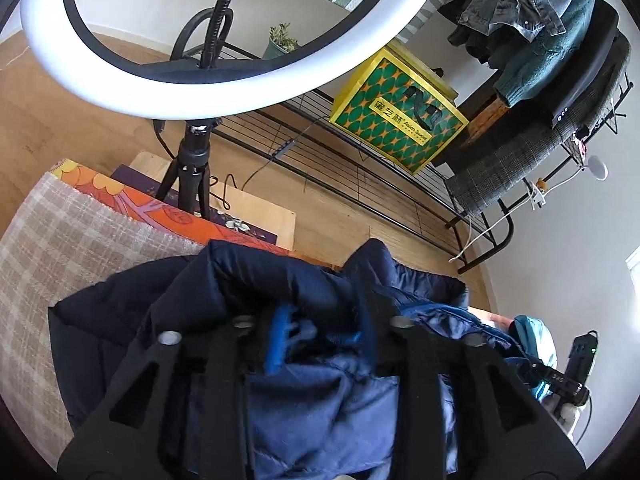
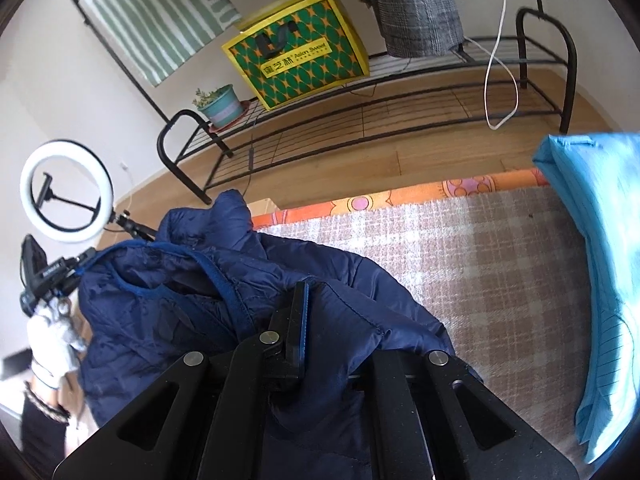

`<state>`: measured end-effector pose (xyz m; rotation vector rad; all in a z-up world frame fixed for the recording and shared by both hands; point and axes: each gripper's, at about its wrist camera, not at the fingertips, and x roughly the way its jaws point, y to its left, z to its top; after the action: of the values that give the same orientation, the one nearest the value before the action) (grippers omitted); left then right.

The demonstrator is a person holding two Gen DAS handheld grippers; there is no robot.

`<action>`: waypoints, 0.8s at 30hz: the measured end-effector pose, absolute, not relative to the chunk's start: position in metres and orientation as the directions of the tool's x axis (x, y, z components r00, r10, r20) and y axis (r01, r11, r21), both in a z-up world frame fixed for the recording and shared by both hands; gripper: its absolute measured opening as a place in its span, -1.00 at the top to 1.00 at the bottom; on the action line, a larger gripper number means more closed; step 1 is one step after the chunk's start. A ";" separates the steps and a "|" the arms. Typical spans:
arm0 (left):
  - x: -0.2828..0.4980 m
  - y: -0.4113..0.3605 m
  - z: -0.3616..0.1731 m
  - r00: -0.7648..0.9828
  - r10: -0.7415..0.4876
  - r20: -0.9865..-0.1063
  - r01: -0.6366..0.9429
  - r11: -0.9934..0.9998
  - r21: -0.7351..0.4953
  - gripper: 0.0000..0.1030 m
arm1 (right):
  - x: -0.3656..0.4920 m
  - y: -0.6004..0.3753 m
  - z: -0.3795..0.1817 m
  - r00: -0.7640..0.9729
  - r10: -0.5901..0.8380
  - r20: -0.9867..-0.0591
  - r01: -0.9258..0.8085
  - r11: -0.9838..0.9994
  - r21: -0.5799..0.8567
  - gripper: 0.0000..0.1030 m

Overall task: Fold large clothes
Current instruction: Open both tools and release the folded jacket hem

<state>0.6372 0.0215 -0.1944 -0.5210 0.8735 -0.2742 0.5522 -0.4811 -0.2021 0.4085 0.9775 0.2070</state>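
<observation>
The left gripper point(image 1: 320, 332) has its jaws partly apart, jacket fabric bunched between the blue pads without being pinched; the right gripper point(image 2: 308, 320) is clenched on a fold of the navy puffer jacket point(image 2: 192, 300), which lies crumpled on the plaid-covered bench point(image 2: 480, 260); at two o'clock in the right wrist view sits a folded light-blue garment point(image 2: 600, 240); the yellow-green bag point(image 2: 296, 56) stands on the wire rack point(image 2: 380, 104) at twelve o'clock, contents unseen.

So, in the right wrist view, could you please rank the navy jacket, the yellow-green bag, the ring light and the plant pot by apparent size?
1. navy jacket, though nearest
2. yellow-green bag
3. ring light
4. plant pot
</observation>
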 end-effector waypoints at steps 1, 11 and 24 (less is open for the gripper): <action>0.636 0.021 -0.191 0.625 -0.429 -0.652 0.025 0.846 -0.532 0.15 | 0.553 -0.482 -0.203 0.543 0.353 -0.762 0.014 0.903 0.429 0.89; 0.613 0.019 -0.173 0.649 -0.390 -0.654 0.104 0.896 -0.431 0.01 | 0.556 -0.500 -0.205 0.516 0.454 -0.726 0.054 0.829 0.557 0.76; 0.604 -0.001 -0.249 0.568 -0.234 -0.789 0.091 0.971 -0.223 0.01 | 0.540 -0.473 -0.143 0.635 0.285 -0.718 -0.068 0.946 0.315 0.09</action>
<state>0.6037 -0.0011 -0.2487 -0.1637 0.9485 -0.1921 0.5405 -0.4726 -0.1426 0.2703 0.8616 0.2049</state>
